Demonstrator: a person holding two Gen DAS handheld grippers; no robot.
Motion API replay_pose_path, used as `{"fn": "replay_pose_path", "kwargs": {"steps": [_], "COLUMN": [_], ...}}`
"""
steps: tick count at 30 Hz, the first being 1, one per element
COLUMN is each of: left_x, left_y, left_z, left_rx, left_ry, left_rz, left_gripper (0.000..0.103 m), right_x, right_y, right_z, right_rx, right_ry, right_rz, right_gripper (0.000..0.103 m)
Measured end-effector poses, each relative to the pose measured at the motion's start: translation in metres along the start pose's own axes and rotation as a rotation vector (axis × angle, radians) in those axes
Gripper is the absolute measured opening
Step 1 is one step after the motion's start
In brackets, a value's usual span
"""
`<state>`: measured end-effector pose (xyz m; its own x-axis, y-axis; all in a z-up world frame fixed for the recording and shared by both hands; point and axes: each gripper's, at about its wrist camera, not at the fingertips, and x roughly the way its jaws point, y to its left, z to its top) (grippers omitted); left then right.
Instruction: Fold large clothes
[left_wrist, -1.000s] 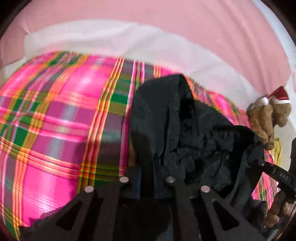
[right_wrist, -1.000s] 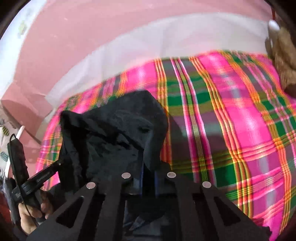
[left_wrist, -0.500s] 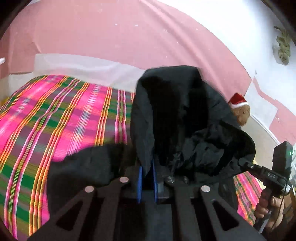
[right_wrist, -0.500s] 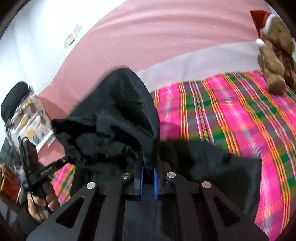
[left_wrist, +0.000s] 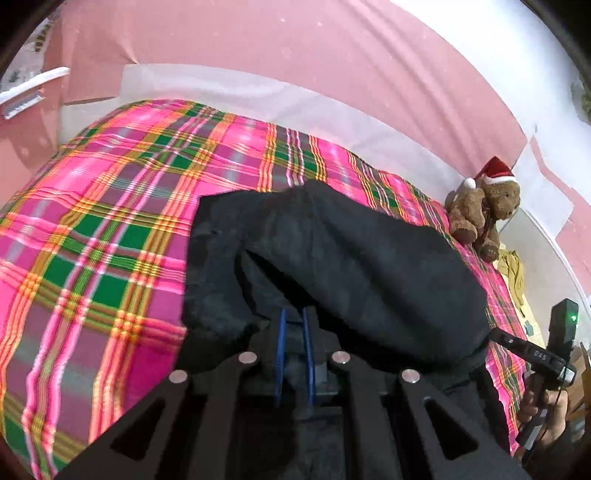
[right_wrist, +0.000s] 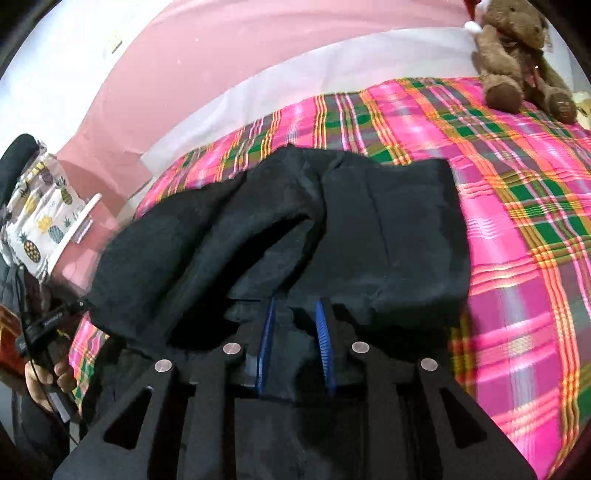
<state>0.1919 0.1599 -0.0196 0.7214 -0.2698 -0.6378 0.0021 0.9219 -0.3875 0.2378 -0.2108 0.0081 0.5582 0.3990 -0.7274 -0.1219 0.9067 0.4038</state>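
Left gripper (left_wrist: 294, 321) clamped on black garment (left_wrist: 343, 266), tips buried in cloth. Garment heaped on plaid bed cover (left_wrist: 110, 229); teddy bear (left_wrist: 484, 210) at 2 o'clock. Right gripper (right_wrist: 295, 314) jaws opening, cloth between blue pads (right_wrist: 323, 332); fingertips hidden under folds.

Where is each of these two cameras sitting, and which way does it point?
Left wrist: on the left gripper, looking along its fingers down over the black garment and plaid bed; the right hand shows at the right edge.
Right wrist: on the right gripper, jaws opening around the same garment; the left hand shows at the left edge.
Shared: garment, bed, teddy bear.
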Motion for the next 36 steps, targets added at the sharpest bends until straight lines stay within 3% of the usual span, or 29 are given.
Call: {"fn": "replay_pose_path", "kwargs": {"steps": [3,7,10,14,17,22,26,29,32,34,36], "left_x": [-0.017,-0.005,0.031,0.096,0.116,0.117,0.071,0.042,0.044,0.064,0.091], "left_y": [-0.003,-0.034,-0.057,-0.067,-0.061,-0.067,-0.074,-0.076,-0.065,-0.052,-0.032], "left_z": [0.004,0.021,0.015,-0.015,-0.025,-0.024,-0.021,-0.001,0.028,0.042,0.042], "left_rx": [-0.014,0.054,0.094,0.113,0.075,0.084,0.123,0.192,0.178,0.145,0.098], "left_ry": [-0.039,-0.054,0.033,0.186,0.162,0.166,0.131,0.032,-0.039,-0.036,0.017], "left_rz": [-0.025,-0.084,-0.139,-0.124,-0.145,-0.139,-0.139,-0.095,-0.033,0.022,0.063], "left_gripper": [0.010,0.010,0.010,0.010,0.010,0.010,0.010,0.010,0.010,0.010,0.010], "right_x": [-0.016,0.000,0.029,0.077,0.088,0.093,0.048,0.021,0.030,0.054,0.082], "right_y": [0.018,0.055,0.071,0.054,0.039,0.027,0.046,0.062,0.067,0.059,0.038], "right_z": [0.005,0.017,0.017,0.004,0.000,0.000,0.004,0.018,0.037,0.047,0.047], "right_rx": [-0.042,-0.111,-0.118,-0.095,-0.093,-0.067,-0.108,-0.172,-0.192,-0.174,-0.139], "right_ry": [-0.044,-0.048,-0.017,0.087,0.068,0.080,0.004,-0.083,-0.093,-0.065,-0.007], "right_rz": [0.012,0.038,0.059,-0.040,-0.065,-0.072,-0.067,-0.073,-0.094,-0.129,-0.188], "right_gripper": [0.024,0.024,0.024,0.023,0.021,0.021,0.023,0.023,0.023,0.023,0.023]}}
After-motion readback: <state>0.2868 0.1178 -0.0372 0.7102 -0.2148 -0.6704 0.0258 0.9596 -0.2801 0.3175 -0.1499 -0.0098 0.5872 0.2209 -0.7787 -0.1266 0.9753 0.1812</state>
